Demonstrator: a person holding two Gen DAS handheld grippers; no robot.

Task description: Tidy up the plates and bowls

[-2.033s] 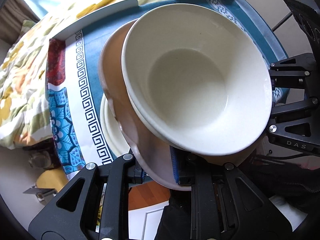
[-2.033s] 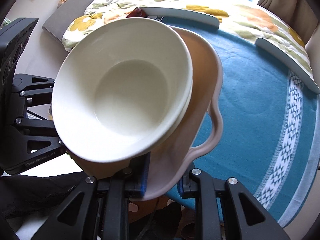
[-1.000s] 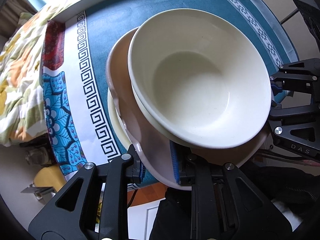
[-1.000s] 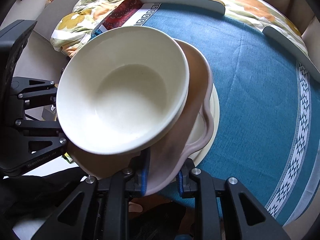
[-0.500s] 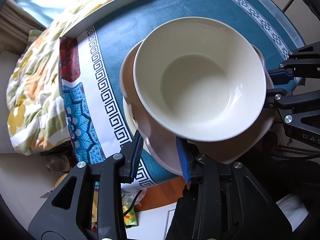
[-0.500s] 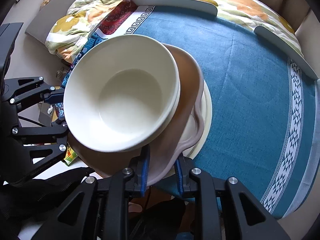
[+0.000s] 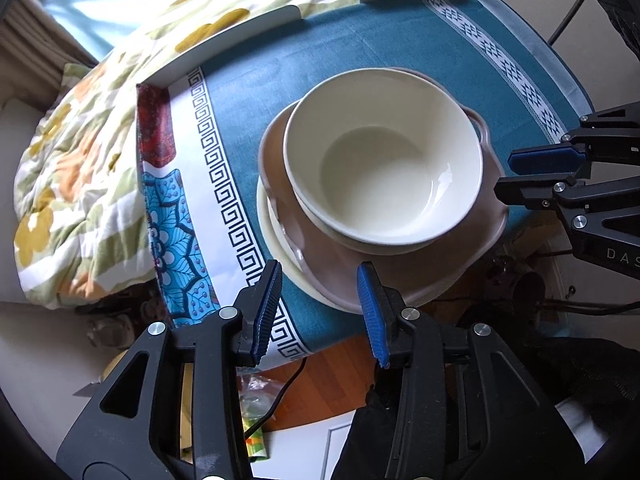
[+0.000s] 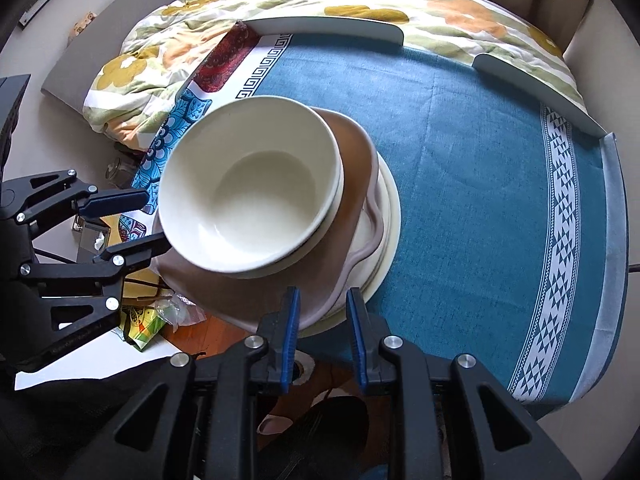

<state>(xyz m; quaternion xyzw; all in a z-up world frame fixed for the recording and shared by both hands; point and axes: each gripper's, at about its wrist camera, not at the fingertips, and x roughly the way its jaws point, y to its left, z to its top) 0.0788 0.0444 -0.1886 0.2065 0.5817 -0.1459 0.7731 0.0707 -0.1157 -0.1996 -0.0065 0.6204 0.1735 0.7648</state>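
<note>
Left gripper (image 7: 320, 312) spread wide, clear of the stack's near rim. Cream bowl (image 7: 382, 172) nested in brown handled dish (image 7: 360, 276), resting on cream plate (image 7: 276, 240) at the teal tablecloth's (image 7: 280, 64) near edge. Right gripper (image 8: 322, 336) parted, gripping nothing.

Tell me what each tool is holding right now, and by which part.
Nothing. The left tool and right tool are both open, clear of the brown dish's rim. The dish and white bowl rest stacked on the cream plate.
</note>
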